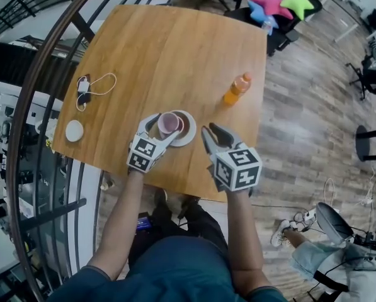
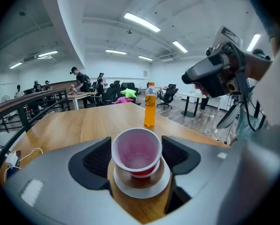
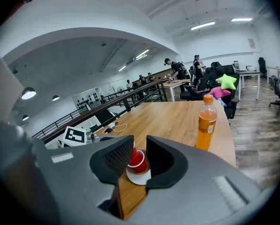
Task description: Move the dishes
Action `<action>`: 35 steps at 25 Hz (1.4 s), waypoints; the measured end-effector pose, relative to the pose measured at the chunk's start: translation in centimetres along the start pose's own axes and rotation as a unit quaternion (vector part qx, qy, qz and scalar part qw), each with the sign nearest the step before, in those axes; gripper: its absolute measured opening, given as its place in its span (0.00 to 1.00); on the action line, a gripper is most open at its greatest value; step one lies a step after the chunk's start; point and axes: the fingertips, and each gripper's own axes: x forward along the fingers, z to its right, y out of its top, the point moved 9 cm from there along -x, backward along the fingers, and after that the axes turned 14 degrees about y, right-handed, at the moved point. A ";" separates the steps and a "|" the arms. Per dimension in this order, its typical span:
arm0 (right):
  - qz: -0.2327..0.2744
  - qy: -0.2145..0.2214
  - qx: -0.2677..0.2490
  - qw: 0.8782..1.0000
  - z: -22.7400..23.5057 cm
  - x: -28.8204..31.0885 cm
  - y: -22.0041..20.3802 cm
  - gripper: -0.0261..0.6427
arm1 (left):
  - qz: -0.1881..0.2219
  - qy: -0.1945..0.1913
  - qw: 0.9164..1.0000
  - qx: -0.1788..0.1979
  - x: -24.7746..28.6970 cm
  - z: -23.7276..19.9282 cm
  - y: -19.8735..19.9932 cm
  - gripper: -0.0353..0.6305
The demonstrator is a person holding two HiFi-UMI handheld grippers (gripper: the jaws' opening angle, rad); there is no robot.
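Note:
A red cup (image 1: 169,123) with a pale inside sits between the jaws of my left gripper (image 1: 165,127), which is shut on it at the rim. In the left gripper view the cup (image 2: 136,153) hangs just over a small white-rimmed plate (image 2: 151,190) on the wooden table (image 1: 156,49). My right gripper (image 1: 213,136) hovers just right of the plate (image 1: 189,137), open, with nothing between its pads. Through its gap the right gripper view shows the cup (image 3: 139,161) and the plate (image 3: 139,177) a short way ahead.
An orange drink bottle (image 1: 237,88) stands toward the table's right edge, beyond the plate. A white charger with its cable (image 1: 87,87) and a small white disc (image 1: 74,131) lie at the left side. A railing runs along the left; chairs and star cushions (image 1: 282,2) stand beyond the far edge.

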 end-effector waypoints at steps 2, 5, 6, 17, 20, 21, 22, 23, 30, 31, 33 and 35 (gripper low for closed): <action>-0.001 0.001 0.000 1.000 -0.1 0.3 0.1 0.14 | 0.000 0.003 1.000 -0.003 -0.7 -0.5 0.5 0.55; 0.000 0.000 0.000 1.000 -0.3 0.8 -0.1 0.14 | 0.009 0.009 1.000 -0.006 -1.9 -1.5 1.2 0.55; -0.001 0.000 0.001 1.000 -0.4 0.9 -0.1 0.14 | 0.013 0.012 1.000 -0.005 -2.3 -1.9 1.5 0.55; -0.014 -0.003 -0.001 1.000 -0.6 4.1 0.1 0.14 | 0.021 0.062 0.998 0.012 -5.3 -7.2 1.3 0.55; -0.021 -0.006 0.001 1.000 -0.5 5.2 0.1 0.14 | 0.012 0.072 0.997 0.014 -5.5 -8.5 -0.1 0.55; -0.023 -0.007 0.002 1.000 -0.5 5.5 0.0 0.14 | 0.005 0.073 0.997 0.013 -5.6 -8.8 -0.5 0.55; -0.026 -0.008 0.003 1.000 -0.4 5.8 -0.1 0.14 | -0.004 0.074 0.997 0.011 -5.7 -9.0 -1.0 0.55; -0.030 -0.009 0.003 1.000 -0.2 6.2 -0.2 0.14 | -0.012 0.074 0.997 0.009 -5.8 -9.3 -1.5 0.55; -0.064 -0.011 0.010 0.998 1.0 9.3 -1.1 0.14 | -0.051 0.087 0.995 -0.002 -5.5 -11.2 -5.3 0.55; -0.070 -0.010 0.012 0.997 1.2 9.9 -1.3 0.14 | -0.056 0.088 0.994 -0.005 -5.4 -11.4 -5.8 0.55; -0.081 -0.009 0.014 0.997 1.6 10.8 -1.6 0.14 | -0.065 0.090 0.994 -0.011 -5.2 -11.7 -6.7 0.56; -0.093 -0.008 0.014 0.996 2.0 11.5 -1.9 0.14 | -0.073 0.092 0.993 -0.017 -4.9 -11.7 -7.5 0.56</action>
